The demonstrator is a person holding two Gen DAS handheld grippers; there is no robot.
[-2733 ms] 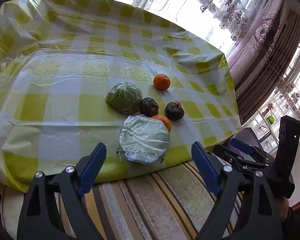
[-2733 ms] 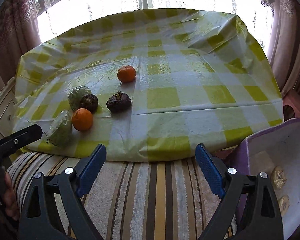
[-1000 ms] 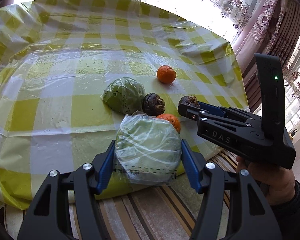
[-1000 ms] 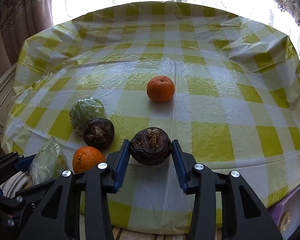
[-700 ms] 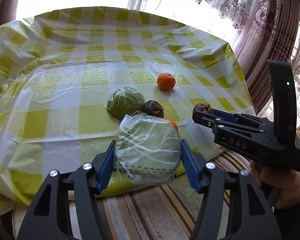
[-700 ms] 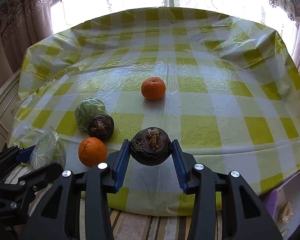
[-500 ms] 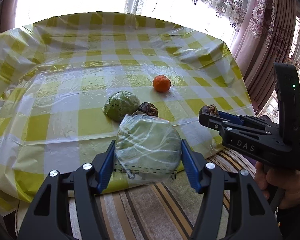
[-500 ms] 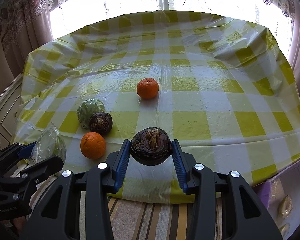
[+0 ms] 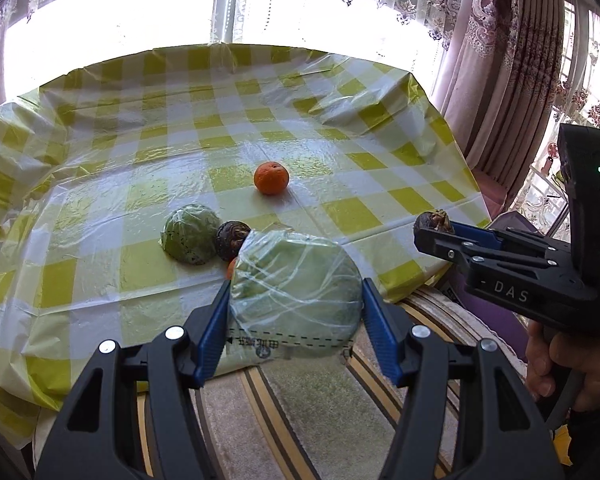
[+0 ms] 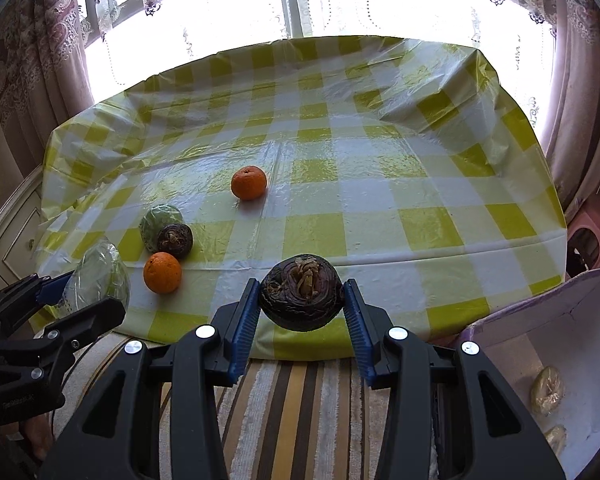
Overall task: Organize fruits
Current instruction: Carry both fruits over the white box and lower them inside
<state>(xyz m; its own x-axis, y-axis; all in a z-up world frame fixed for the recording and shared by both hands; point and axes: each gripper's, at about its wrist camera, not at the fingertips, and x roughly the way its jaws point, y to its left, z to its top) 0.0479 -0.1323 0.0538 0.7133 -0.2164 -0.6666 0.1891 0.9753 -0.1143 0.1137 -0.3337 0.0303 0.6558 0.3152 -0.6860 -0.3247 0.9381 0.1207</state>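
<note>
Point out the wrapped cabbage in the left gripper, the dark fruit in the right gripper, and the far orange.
wrapped cabbage (image 9: 296, 280), left wrist view, front face.
dark fruit (image 10: 300, 292), right wrist view, front face.
far orange (image 10: 249, 183), right wrist view, centre.

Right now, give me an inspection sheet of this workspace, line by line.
Surface: table under a yellow-checked plastic cloth; striped cushion at its near edge.
Job's things: on the cloth, two oranges, a wrapped green ball touching a dark bulb.
Clutter: open box at the right with two pale wrapped items.
Grippers: left gripper shut on a wrapped cabbage; right gripper shut on a second dark bulb; both held above the table's near edge.
Cables: nothing seen.
Surroundings: bright window, lace and pink curtains, pink stool.
</note>
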